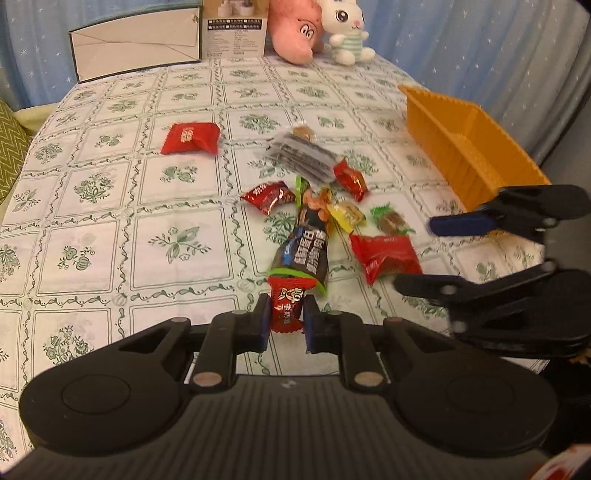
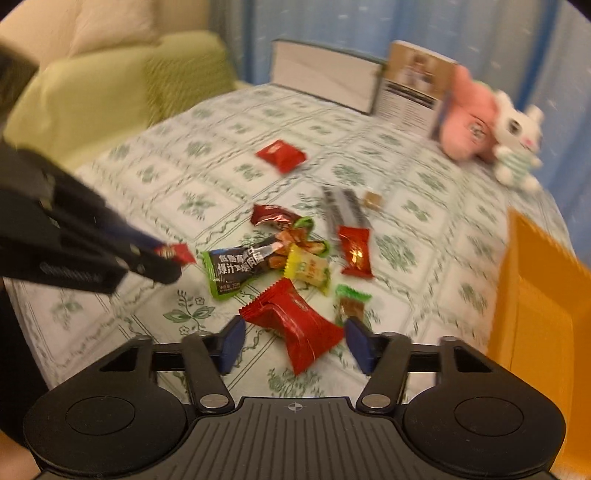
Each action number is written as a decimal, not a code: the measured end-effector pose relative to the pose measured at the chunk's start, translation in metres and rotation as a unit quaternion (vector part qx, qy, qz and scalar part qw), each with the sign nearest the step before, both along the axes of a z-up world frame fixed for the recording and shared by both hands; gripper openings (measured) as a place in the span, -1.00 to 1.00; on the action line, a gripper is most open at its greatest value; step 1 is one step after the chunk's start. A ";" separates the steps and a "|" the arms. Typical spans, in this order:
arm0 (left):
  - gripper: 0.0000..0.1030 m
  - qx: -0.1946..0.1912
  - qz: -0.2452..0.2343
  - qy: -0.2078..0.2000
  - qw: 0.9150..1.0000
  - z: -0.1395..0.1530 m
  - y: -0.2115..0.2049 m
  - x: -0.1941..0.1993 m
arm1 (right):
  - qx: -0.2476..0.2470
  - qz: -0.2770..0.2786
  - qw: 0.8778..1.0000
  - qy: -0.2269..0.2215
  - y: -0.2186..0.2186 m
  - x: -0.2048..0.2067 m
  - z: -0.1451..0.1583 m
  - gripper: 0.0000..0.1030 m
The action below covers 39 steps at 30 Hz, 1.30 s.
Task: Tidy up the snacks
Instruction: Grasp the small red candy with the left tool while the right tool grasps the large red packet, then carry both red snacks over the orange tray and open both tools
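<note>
My left gripper (image 1: 286,320) is shut on a small red candy (image 1: 287,307); it shows at the left of the right wrist view (image 2: 168,258) with that candy (image 2: 176,253). My right gripper (image 2: 293,341) is open, its fingers on either side of a red snack packet (image 2: 291,325) lying on the cloth; the gripper (image 1: 413,254) and packet (image 1: 384,254) also show in the left wrist view. A dark sausage packet (image 1: 306,240), a yellow candy (image 1: 347,214), a green-wrapped candy (image 1: 391,219) and several red candies lie in a pile. An orange bin (image 1: 469,147) stands at the right.
A lone red packet (image 1: 192,137) and a clear packet of dark sticks (image 1: 303,155) lie farther back. A box (image 1: 136,42), a carton (image 1: 236,29) and two plush toys (image 1: 317,29) stand at the table's far edge. A green cushion (image 2: 110,88) lies beyond the left edge.
</note>
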<state>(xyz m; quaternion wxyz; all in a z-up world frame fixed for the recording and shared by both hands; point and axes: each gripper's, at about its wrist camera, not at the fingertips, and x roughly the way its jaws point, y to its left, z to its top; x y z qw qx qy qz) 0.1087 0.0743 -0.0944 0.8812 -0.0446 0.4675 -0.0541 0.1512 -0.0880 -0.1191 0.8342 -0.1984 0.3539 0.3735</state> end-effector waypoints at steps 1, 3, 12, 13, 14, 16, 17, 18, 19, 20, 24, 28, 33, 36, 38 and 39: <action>-0.69 -0.002 0.002 -0.002 1.000 0.001 0.001 0.000 | -0.008 0.009 1.000 -0.003 0.003 0.003 -0.003 -0.05; -0.69 -0.006 0.005 -0.003 1.000 0.003 0.002 -0.001 | -0.020 0.029 0.999 -0.005 0.009 0.008 -0.010 -0.09; -0.69 -0.023 0.015 0.003 1.000 -0.002 0.004 -0.005 | -0.041 0.039 0.998 0.013 0.013 0.020 -0.023 -0.30; -0.69 -0.024 0.014 0.004 1.000 -0.003 0.004 -0.006 | -0.039 0.040 0.998 0.015 0.013 0.019 -0.022 -0.31; -0.69 -0.025 0.015 0.004 1.000 -0.003 0.003 -0.006 | -0.035 0.038 0.999 0.017 0.014 0.018 -0.022 -0.31; -0.69 -0.029 0.016 0.005 0.999 -0.003 0.002 -0.007 | -0.028 0.030 0.999 0.022 0.013 0.015 -0.021 -0.33; -0.69 -0.030 0.015 0.004 0.999 -0.003 0.001 -0.007 | -0.024 0.025 0.999 0.025 0.013 0.014 -0.021 -0.34; -0.69 -0.030 0.015 0.004 0.999 -0.002 0.000 -0.008 | -0.018 0.018 0.999 0.024 0.011 0.011 -0.019 -0.34; -0.69 -0.029 0.014 0.003 0.999 -0.001 -0.001 -0.008 | -0.013 0.012 1.000 0.024 0.010 0.008 -0.018 -0.34; -0.69 -0.029 0.014 0.002 0.999 0.000 -0.001 -0.009 | -0.008 0.005 1.000 0.025 0.008 0.005 -0.016 -0.34; -0.69 -0.030 0.014 -0.001 0.999 0.006 -0.006 -0.009 | 0.011 -0.026 0.999 0.020 -0.005 -0.007 -0.006 -0.35; -0.69 -0.028 0.008 -0.010 1.000 0.017 -0.017 -0.007 | 0.036 -0.070 0.997 0.012 -0.024 -0.017 0.011 -0.35; -0.69 -0.029 -0.008 -0.027 0.999 0.034 -0.041 0.002 | 0.066 -0.137 0.988 0.002 -0.059 -0.022 0.037 -0.35; -0.69 -0.031 -0.022 -0.037 0.999 0.045 -0.061 0.009 | 0.076 -0.177 0.981 -0.008 -0.082 -0.023 0.052 -0.35; -0.69 -0.035 -0.032 -0.042 0.998 0.051 -0.075 0.014 | 0.084 -0.206 0.975 -0.010 -0.100 -0.021 0.059 -0.35; -0.69 -0.037 -0.037 -0.044 0.998 0.054 -0.083 0.017 | 0.089 -0.221 0.971 -0.010 -0.111 -0.019 0.062 -0.35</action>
